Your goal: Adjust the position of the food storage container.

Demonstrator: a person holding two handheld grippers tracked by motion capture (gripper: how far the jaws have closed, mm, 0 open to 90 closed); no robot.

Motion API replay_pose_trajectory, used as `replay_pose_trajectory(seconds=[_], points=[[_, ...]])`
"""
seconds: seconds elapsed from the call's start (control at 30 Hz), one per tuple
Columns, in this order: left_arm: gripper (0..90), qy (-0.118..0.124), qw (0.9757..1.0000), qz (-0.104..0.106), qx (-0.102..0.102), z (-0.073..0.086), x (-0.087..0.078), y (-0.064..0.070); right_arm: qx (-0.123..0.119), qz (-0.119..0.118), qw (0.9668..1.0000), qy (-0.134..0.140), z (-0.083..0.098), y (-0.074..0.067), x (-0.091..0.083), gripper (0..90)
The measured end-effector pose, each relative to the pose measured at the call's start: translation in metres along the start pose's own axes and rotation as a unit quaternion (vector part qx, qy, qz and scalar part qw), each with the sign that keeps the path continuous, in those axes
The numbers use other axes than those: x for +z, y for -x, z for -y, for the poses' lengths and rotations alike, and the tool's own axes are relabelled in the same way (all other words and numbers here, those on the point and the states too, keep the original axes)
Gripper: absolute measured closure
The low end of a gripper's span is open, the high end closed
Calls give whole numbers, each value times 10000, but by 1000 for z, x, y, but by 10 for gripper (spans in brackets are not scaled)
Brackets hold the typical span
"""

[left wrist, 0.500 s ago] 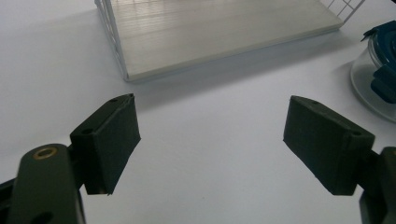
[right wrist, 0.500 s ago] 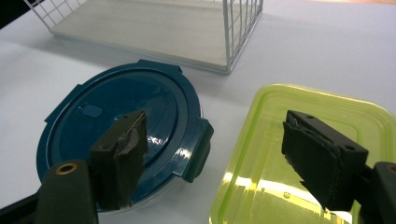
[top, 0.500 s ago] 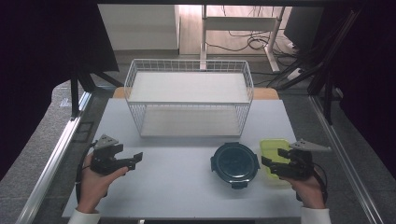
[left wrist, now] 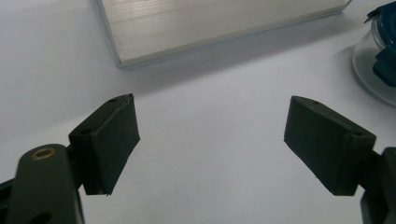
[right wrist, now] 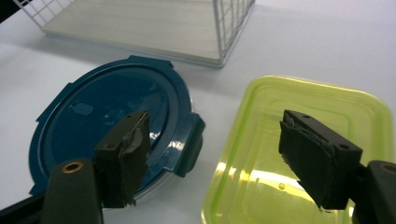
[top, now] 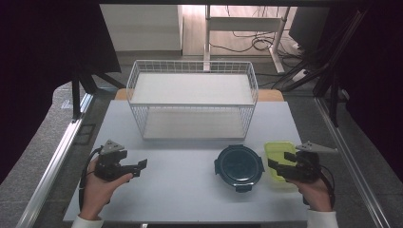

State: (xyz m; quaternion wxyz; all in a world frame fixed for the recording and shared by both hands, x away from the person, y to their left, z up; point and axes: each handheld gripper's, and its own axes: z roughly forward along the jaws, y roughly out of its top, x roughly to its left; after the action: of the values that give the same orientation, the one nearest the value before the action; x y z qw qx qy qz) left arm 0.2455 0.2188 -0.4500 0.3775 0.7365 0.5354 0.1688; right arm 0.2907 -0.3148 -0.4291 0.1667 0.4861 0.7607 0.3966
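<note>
Bright even overhead light on the white table (top: 190, 190), dark surroundings, soft shadows, near fingers (left wrist: 109, 144) slightly blurred

round container lid (right wrist: 112, 121): dark blue, glossy; I see it beside my right gripper's (right wrist: 212, 154) left-hand jaw
rectangular container (right wrist: 299, 144): translucent yellow-green, under my right-hand jaw
wire basket (top: 192, 97): white grid mesh, pale boards, beyond the jaws
table (left wrist: 210, 154): plain white between my left gripper's (left wrist: 210, 149) jaws
jaws: matte black on both my grippers
</note>
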Motion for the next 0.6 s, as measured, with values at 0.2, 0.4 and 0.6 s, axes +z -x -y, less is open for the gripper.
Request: replay_pose_trajectory(seconds=[0.2, 0.4, 0.6], points=[[170, 112, 9999, 48, 4, -3, -7, 1, 49, -44, 10000, -18, 1, -2, -5, 275], [165, 20, 10000, 50, 60, -3, -5, 2, -78, 1, 10000, -32, -3, -7, -8, 320], [162, -29, 10000, 28, 68, -3, -4, 2, -141, -6, 9998, -144, -4, -5, -13, 448]])
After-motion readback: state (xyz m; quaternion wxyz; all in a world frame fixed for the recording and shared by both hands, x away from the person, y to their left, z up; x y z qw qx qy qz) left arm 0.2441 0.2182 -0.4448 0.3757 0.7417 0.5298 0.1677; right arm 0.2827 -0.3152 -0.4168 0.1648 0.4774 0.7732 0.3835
